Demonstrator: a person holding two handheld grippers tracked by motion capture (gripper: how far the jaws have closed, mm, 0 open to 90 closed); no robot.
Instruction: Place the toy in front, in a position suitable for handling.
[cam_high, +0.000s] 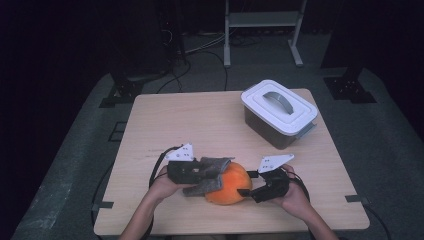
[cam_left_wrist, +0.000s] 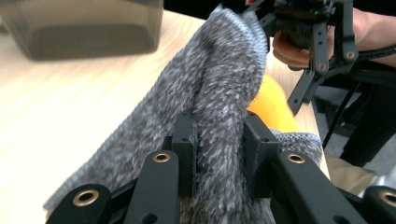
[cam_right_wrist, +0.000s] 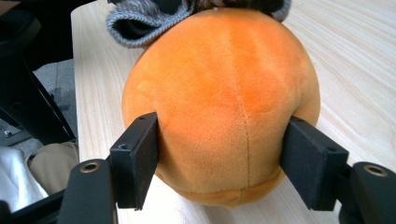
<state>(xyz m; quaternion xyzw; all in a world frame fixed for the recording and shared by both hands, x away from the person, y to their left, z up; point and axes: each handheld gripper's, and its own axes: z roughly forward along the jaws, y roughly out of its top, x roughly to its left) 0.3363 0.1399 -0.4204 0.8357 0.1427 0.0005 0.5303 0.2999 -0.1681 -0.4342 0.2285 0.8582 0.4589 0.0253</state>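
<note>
An orange plush ball (cam_high: 228, 184) sits near the front edge of the desk (cam_high: 200, 120), straddled by the right gripper (cam_high: 248, 183), jaws spread and touching its sides. From the left, the left gripper (cam_high: 209, 172), jaws pinching a grey fuzzy sock (cam_left_wrist: 219, 93), holds it draped against the ball's left side.

The right gripper (cam_right_wrist: 224, 163) is clasping the orange plush ball (cam_right_wrist: 224, 98) on the wooden table (cam_right_wrist: 355, 60), a grey knitted cloth (cam_right_wrist: 140, 21) lying against the ball's far side.
</note>
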